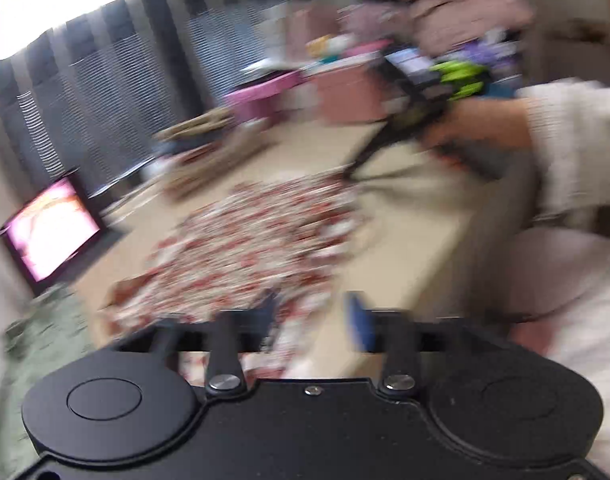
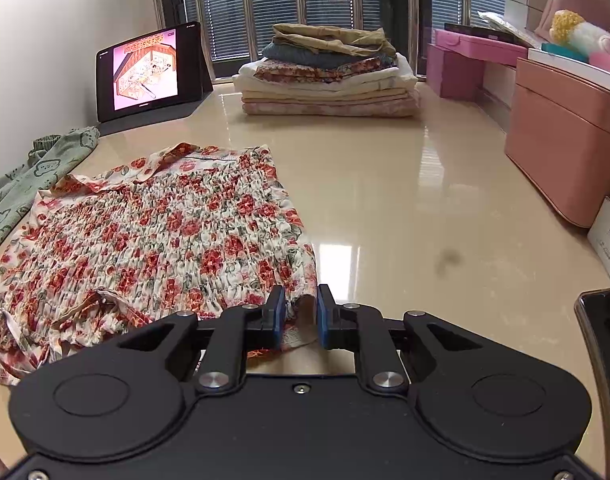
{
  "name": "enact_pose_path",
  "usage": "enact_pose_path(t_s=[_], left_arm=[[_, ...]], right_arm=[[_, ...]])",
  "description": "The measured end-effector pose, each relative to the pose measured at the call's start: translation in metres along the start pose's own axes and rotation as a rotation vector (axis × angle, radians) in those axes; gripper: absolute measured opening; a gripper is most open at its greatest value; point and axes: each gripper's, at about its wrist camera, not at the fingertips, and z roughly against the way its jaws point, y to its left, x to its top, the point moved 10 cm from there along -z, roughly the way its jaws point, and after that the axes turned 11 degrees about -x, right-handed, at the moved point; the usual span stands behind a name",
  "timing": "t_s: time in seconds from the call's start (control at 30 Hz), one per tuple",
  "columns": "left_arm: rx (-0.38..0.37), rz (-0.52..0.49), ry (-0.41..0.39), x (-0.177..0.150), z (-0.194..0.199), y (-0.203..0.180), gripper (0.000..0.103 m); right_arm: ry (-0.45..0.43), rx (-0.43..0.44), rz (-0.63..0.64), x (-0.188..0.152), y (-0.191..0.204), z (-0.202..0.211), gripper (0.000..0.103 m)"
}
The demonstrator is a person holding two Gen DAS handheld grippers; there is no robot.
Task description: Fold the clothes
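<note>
A white garment with red flowers and a smocked body (image 2: 165,232) lies flat on the glossy beige table (image 2: 385,200). My right gripper (image 2: 301,312) sits low at the garment's near right corner, open, and a bit of that hem lies between its blue pads without being pinched. The left wrist view is heavily motion-blurred. In it the floral garment (image 1: 257,240) shows ahead of my left gripper (image 1: 315,320), which is open over the garment's near edge. A hand in a white sleeve (image 1: 565,140) holds the right gripper (image 1: 353,172) at the garment's far right side.
A stack of folded clothes (image 2: 329,76) stands at the back of the table. At the back left leans a lit tablet (image 2: 145,68). A green patterned garment (image 2: 29,176) lies at the left edge. Pink boxes (image 2: 565,136) line the right side, and a dark object (image 2: 605,340) sits near right.
</note>
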Motion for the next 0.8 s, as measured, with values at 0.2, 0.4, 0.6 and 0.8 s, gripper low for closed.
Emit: enact_pose_path(t_s=[0.2,0.4,0.6,0.8], left_arm=[[0.06,0.146,0.108,-0.013,-0.035,0.062,0.059],[-0.042,0.206,0.191,-0.025,-0.063,0.075,0.026],[-0.125,0.266,0.141,-0.021,-0.052,0.055,0.005],[-0.205,0.322,0.068,-0.012,-0.036,0.03,0.001]], right_arm=[[-0.006,0.001,-0.006,-0.002,0.001,0.002,0.017],[-0.019,0.002,-0.01,-0.003,0.001,0.003,0.017],[-0.028,0.006,-0.011,-0.004,0.0,0.004,0.017],[-0.039,0.007,-0.016,-0.004,0.0,0.005,0.017]])
